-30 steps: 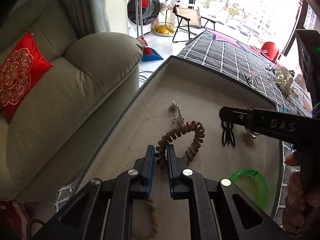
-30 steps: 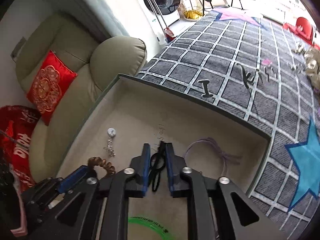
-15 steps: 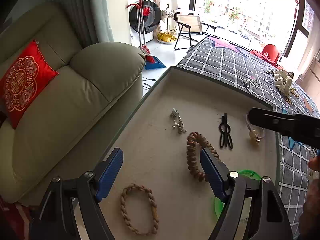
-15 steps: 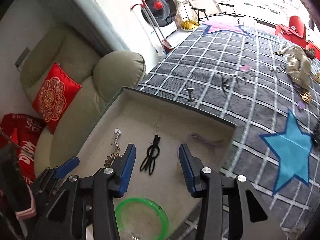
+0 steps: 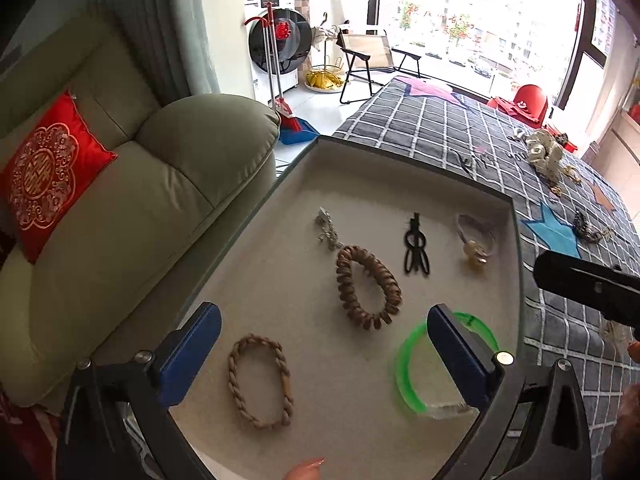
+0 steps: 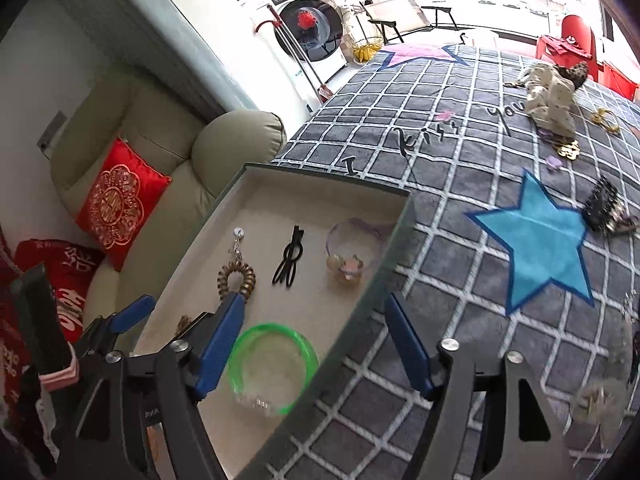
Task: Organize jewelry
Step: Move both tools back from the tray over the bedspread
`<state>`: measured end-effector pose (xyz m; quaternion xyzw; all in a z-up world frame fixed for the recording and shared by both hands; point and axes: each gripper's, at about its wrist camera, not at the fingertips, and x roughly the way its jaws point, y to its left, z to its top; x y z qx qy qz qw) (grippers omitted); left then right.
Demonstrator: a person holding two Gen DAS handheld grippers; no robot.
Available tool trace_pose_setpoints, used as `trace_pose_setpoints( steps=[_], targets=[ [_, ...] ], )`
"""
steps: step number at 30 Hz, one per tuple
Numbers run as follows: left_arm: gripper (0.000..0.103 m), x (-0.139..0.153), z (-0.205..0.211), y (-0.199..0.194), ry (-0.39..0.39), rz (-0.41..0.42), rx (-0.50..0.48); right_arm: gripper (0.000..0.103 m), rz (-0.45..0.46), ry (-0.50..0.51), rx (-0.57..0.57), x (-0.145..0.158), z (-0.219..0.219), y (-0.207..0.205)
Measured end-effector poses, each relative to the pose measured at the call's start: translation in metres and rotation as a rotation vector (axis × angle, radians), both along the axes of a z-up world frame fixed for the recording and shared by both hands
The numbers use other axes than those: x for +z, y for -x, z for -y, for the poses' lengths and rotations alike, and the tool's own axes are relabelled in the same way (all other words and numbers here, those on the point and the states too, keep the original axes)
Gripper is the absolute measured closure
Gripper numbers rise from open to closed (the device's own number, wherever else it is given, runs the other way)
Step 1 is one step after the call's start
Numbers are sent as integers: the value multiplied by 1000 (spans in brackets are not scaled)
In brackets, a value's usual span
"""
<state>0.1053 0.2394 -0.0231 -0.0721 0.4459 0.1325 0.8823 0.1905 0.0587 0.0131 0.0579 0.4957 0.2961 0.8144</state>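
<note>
A beige-lined tray (image 5: 408, 168) (image 6: 316, 184) holds several pieces: a brown coil hair tie (image 5: 366, 286) (image 6: 237, 278), a braided tan bracelet (image 5: 260, 380), a green bangle (image 5: 412, 368) (image 6: 272, 364), a black hair clip (image 5: 416, 246) (image 6: 289, 258), a silver charm (image 5: 328, 228) (image 6: 239, 240) and a lilac band with a pale bead (image 5: 474, 240) (image 6: 348, 254). My left gripper (image 5: 324, 350) is open and empty above the tray's near end. My right gripper (image 6: 316, 346) is open and empty over the tray's right rim.
A grey checked rug (image 6: 480, 152) with a blue star (image 6: 536, 240) lies right of the tray, with loose jewelry (image 6: 604, 204) and a cream cloth item (image 6: 552, 96) on it. A green sofa (image 5: 132, 208) with a red cushion (image 5: 44, 176) stands left.
Both grippers have opened and pulled back and up. The left one let go of the brown coil hair tie, the right one let go of the black hair clip; both lie in the tray.
</note>
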Motion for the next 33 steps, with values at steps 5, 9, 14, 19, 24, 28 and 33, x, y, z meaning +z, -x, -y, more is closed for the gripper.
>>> trace_pose_setpoints(
  steps=[5,9,14,19,24,28,33],
  targets=[
    [0,4,13,8,-2,-5,-22,19,-22,-40,-23,0,21,12],
    [0,8,26,14,-15,-3,-44,18,-34,-51,-40,-3,38,23],
    [0,12,42,23,-17,3,-78,17,-45,-62,-71,-6,62,39],
    [0,15,60,32,-21,6,-110,17,-52,-72,-100,-9,83,52],
    [0,20,75,41,-5,7,-129,17,-34,-65,-116,-8,102,69],
    [0,25,90,47,8,19,-160,13,-4,-47,-135,-5,121,83],
    [0,29,115,51,56,26,-227,0,26,-26,-179,-2,152,95]
  ],
)
